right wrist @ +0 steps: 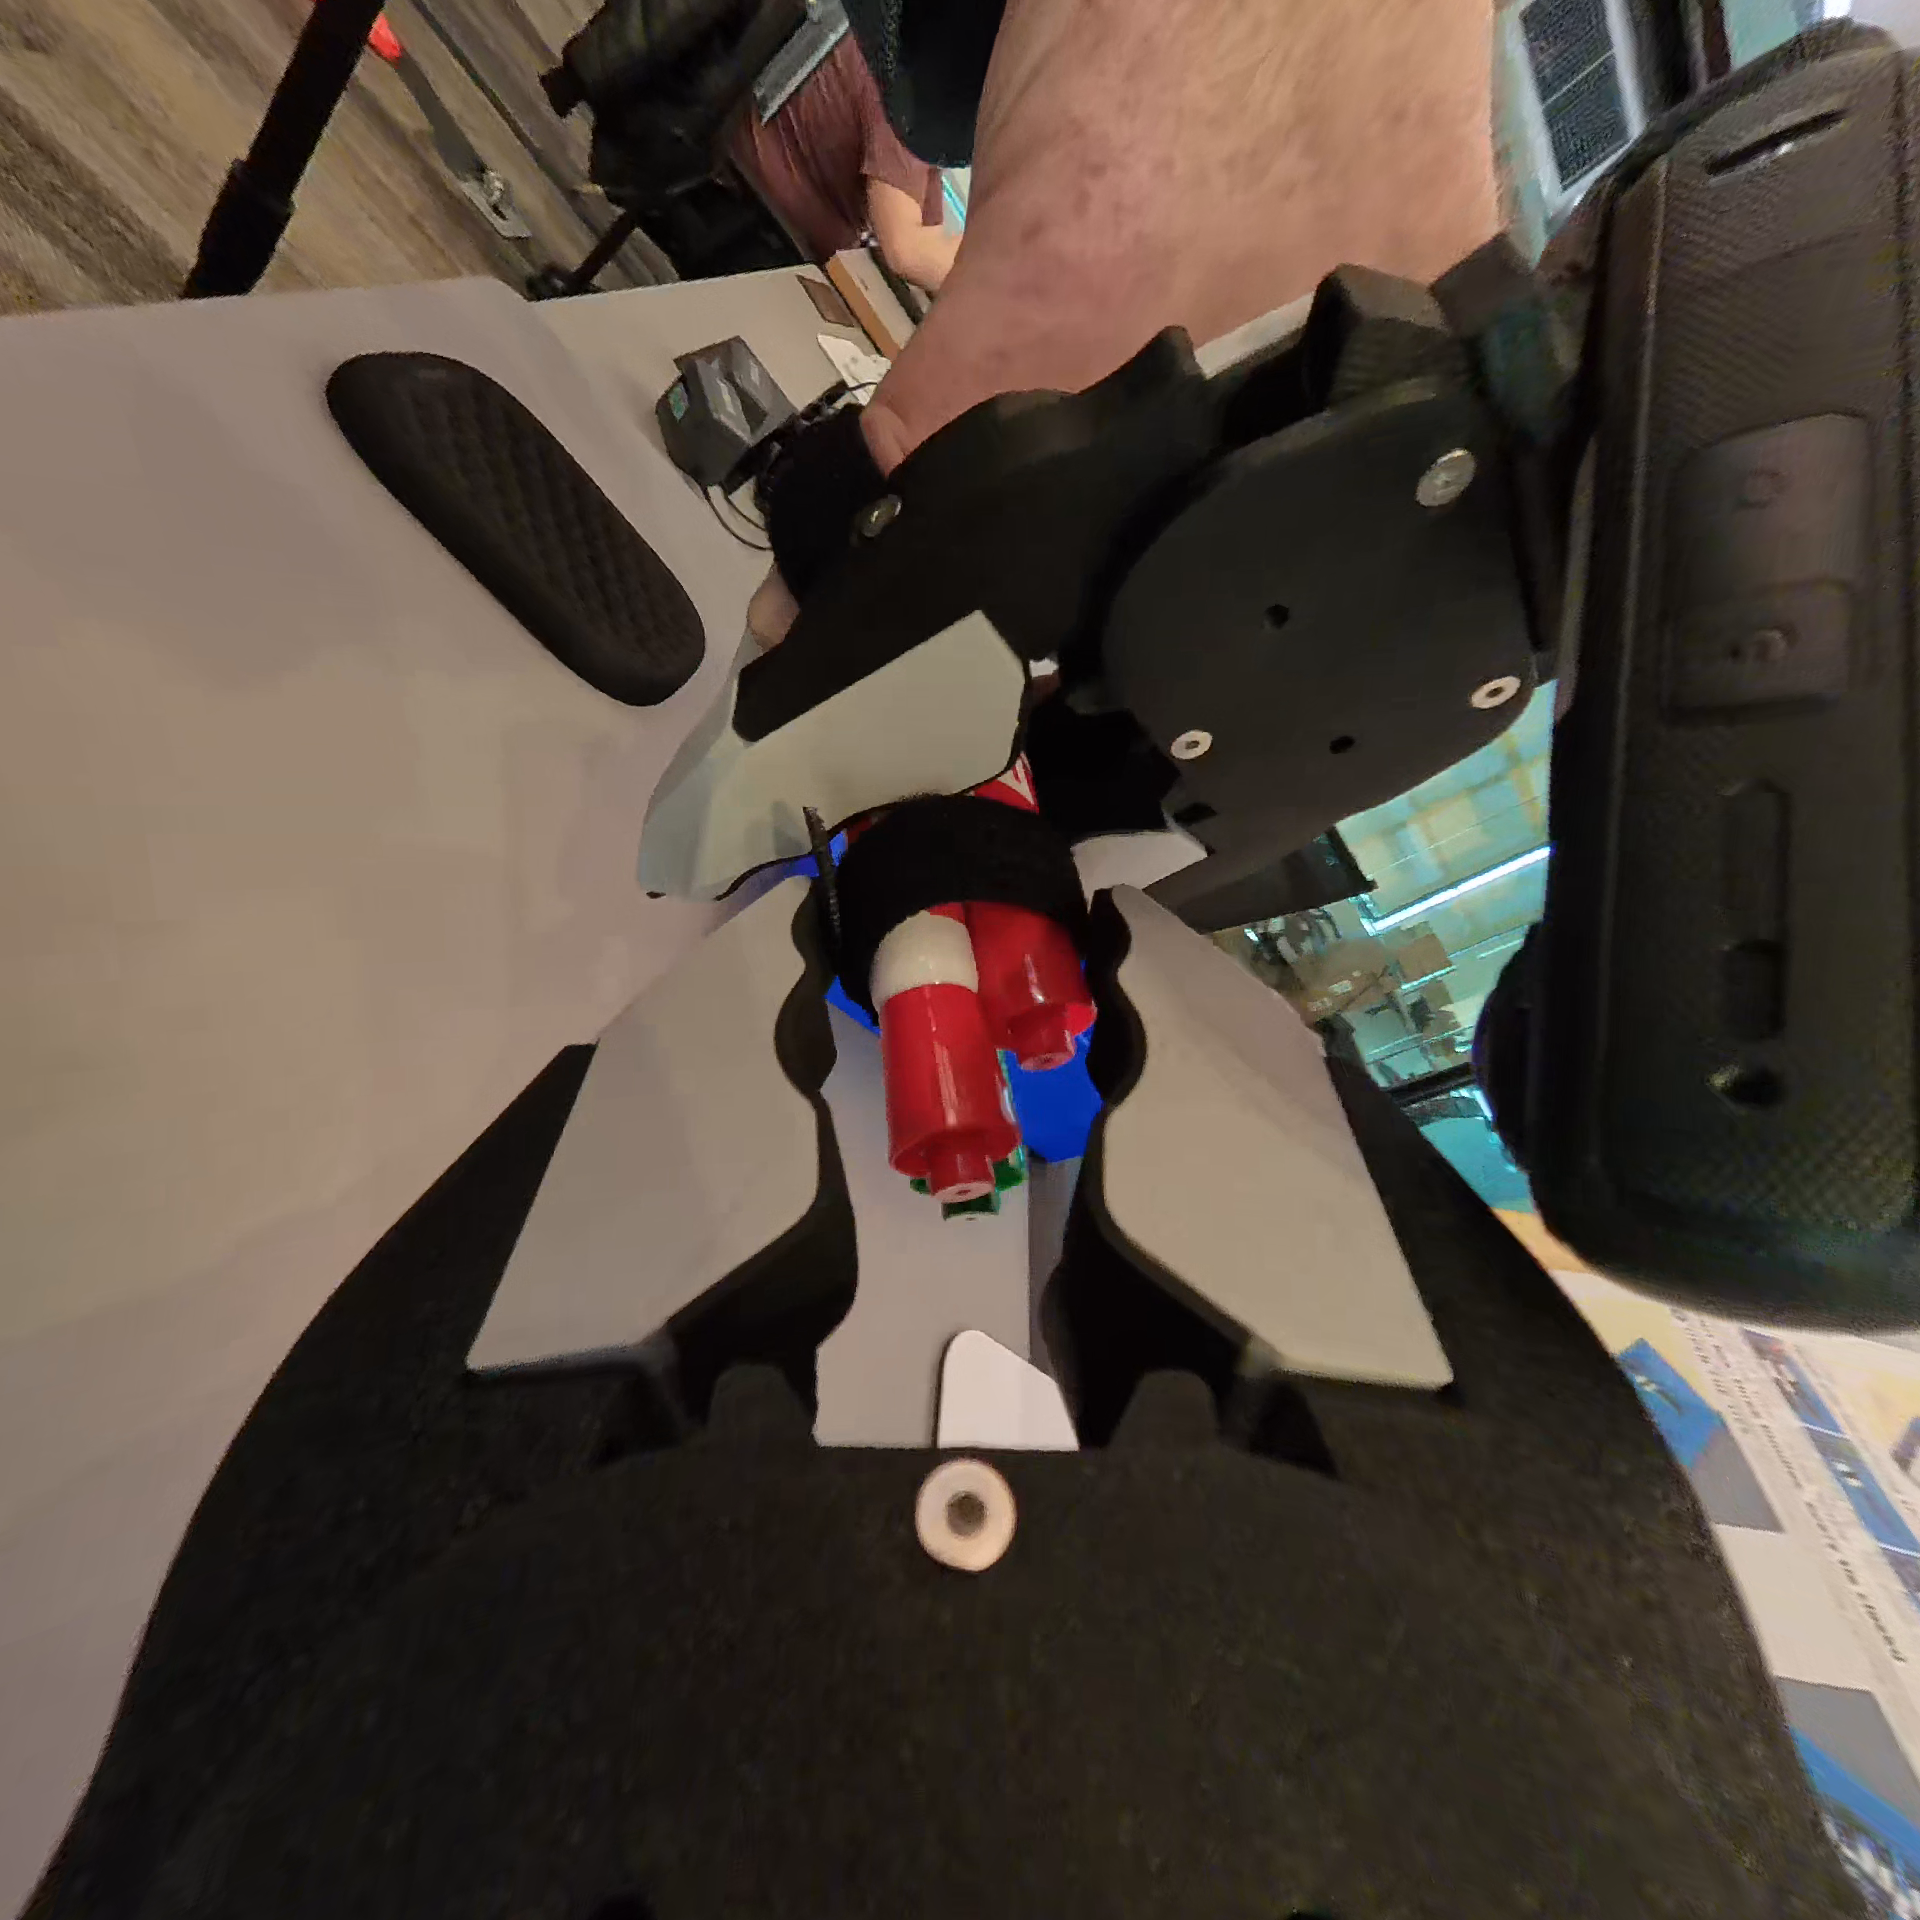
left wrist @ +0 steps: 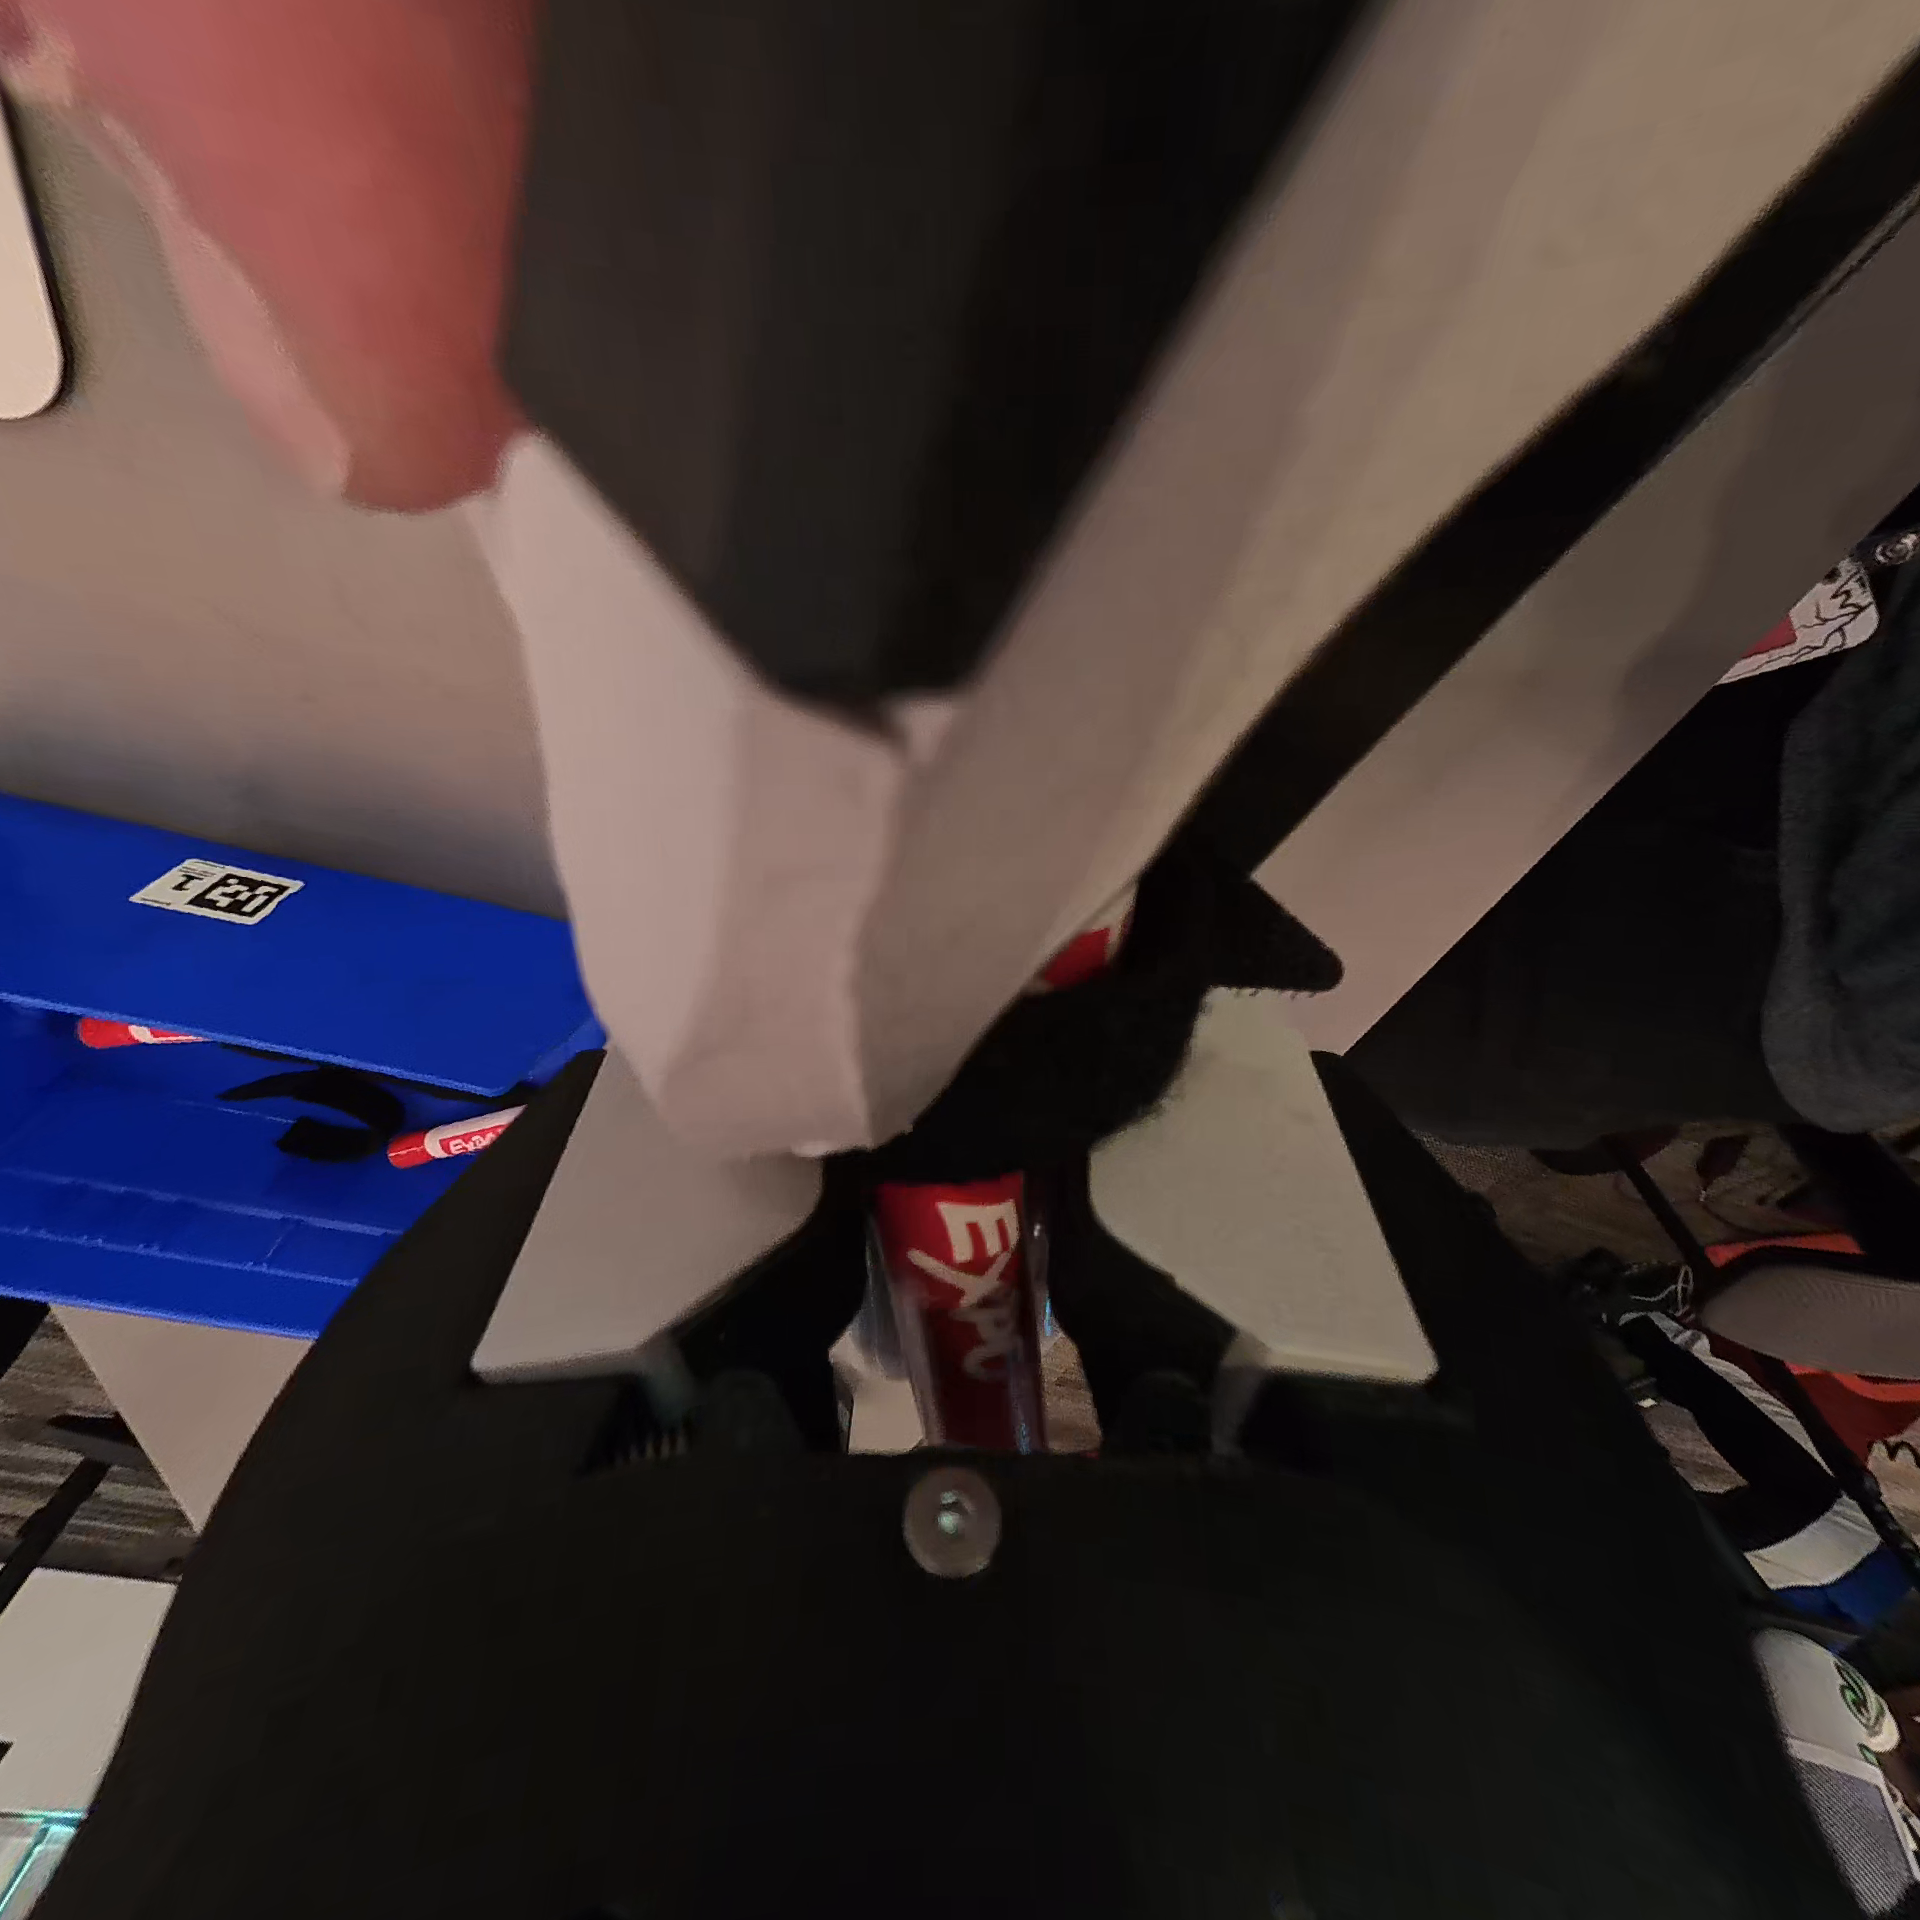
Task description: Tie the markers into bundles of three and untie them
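The right gripper (right wrist: pixel 961 966) has its jaws closed in on a bundle of markers (right wrist: pixel 971 1039), one finger on each side of the black strap (right wrist: pixel 951 862) wrapped around the barrels; the pads appear to touch the strap, though firm clamping cannot be confirmed. The bundle points back toward the right wrist camera, showing two red caps and a green cap (right wrist: pixel 971 1195) beneath them. Directly beyond the strap, the left gripper (right wrist: pixel 883 758) arrives from the far side and closes on the opposite end of the same bundle (a person's hand (right wrist: pixel 1174 208) holds its body). In the left wrist view, the left gripper (left wrist: pixel 961 1174) has a red marker barrel (left wrist: pixel 966 1309) running between its fingers, with the strap (left wrist: pixel 1070 1060) bunched just past the fingertips and the right gripper's pale finger (left wrist: pixel 727 883) crossing close ahead. Farther out to the left of that gripper, a blue bin (left wrist: pixel 260 966) holds loose red markers (left wrist: pixel 447 1143) and another black strap (left wrist: pixel 322 1112). The white table (right wrist: pixel 208 831) lies beneath, bearing a black oval pad (right wrist: pixel 509 520).
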